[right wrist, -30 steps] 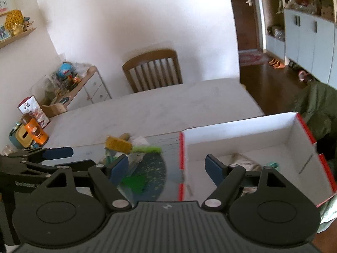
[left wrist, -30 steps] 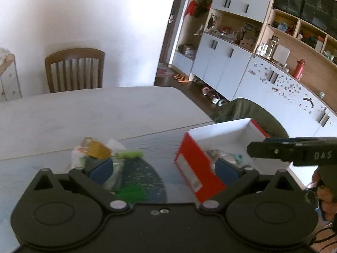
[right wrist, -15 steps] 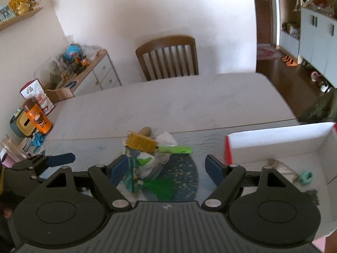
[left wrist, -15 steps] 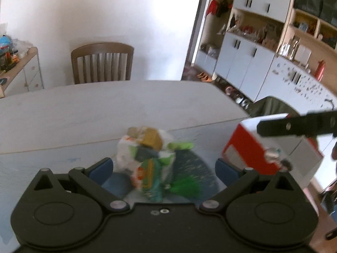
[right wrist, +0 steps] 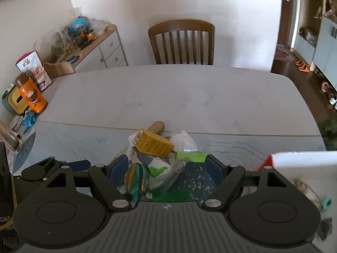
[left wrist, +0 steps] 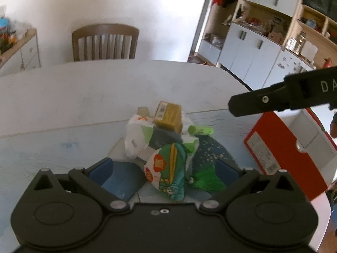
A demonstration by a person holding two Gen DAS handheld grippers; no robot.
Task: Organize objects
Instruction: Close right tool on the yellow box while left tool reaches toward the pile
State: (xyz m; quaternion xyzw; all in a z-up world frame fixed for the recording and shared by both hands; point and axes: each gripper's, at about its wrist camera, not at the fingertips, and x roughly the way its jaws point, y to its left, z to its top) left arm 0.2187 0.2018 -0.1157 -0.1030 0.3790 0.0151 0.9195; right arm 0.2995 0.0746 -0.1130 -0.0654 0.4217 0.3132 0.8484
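Note:
A heap of small items lies on the table: a yellow box [left wrist: 168, 113] [right wrist: 152, 143] on top, a green tube [left wrist: 200, 130] [right wrist: 190, 156], white plastic bags [left wrist: 137, 135], a green-and-orange snack packet [left wrist: 168, 168] [right wrist: 135, 179] and a green tassel [left wrist: 203, 180]. My left gripper [left wrist: 166, 169] stands open, its fingers on either side of the packet. My right gripper [right wrist: 167, 165] is open too, straddling the heap. A red-sided white box [left wrist: 280, 147] [right wrist: 305, 168] stands to the right with a few items inside.
A wooden chair [right wrist: 182, 42] stands at the table's far side. An orange bottle [right wrist: 31, 94] and clutter sit at the left edge. A low drawer unit [right wrist: 101, 44] and white cupboards [left wrist: 252, 57] line the walls. The right gripper's finger [left wrist: 273, 99] crosses the left view above the box.
Both grippers swung left from the red box to the heap and closed in on it. The box slid toward the right edge of both views.

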